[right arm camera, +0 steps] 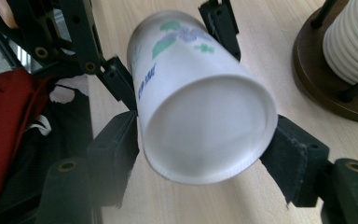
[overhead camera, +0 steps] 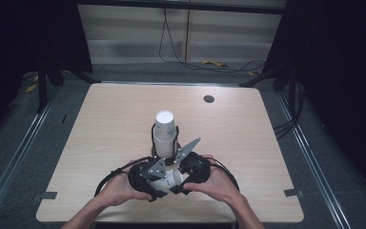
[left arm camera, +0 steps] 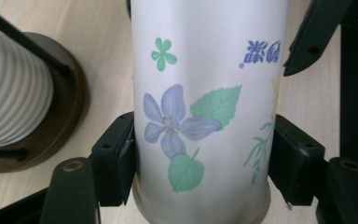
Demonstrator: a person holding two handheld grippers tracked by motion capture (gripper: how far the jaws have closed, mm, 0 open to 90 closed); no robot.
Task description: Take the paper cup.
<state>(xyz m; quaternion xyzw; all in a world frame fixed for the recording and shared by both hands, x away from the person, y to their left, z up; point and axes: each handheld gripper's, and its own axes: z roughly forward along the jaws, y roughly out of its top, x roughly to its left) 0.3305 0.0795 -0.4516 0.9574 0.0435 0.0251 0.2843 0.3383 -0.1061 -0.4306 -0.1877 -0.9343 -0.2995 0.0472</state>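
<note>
Paper cup (overhead camera: 170, 179), white with printed flowers, lies on its side between my two grippers near the counter's (overhead camera: 100, 124) near edge, about midway along it. In the high view my left gripper (overhead camera: 158, 187) and right gripper (overhead camera: 180, 185) meet over it, each in one of my hands, their grey plates tilted up. Just beyond them, toward the middle of the counter, stands a stack of cups (overhead camera: 165, 133) upside down in a dark holder (overhead camera: 170, 160) with thin upright rods.

From the left gripper view, the cup (left arm camera: 205, 107) runs straight away from the camera, its purple flower and green leaves facing up and the blue lettering upside down. My left jaws are pinching it, one pad pressed against each side near its closer end. A jaw of my right gripper (left arm camera: 307, 42) reaches in at the upper right beside the cup's far part. The ribbed stack (left arm camera: 11, 88) on its round brown base (left arm camera: 72, 93) sits off to the left, apart from the cup.

From the right gripper view, the cup's (right arm camera: 205, 107) flat bottom faces the camera. My right jaws sit against its two sides at that end, pinching it. Farther along the cup, the left gripper's (right arm camera: 168, 51) jaws clamp it too. The holder's base (right arm camera: 326, 93) and ribbed cups (right arm camera: 354, 37) show at the upper right.
</note>
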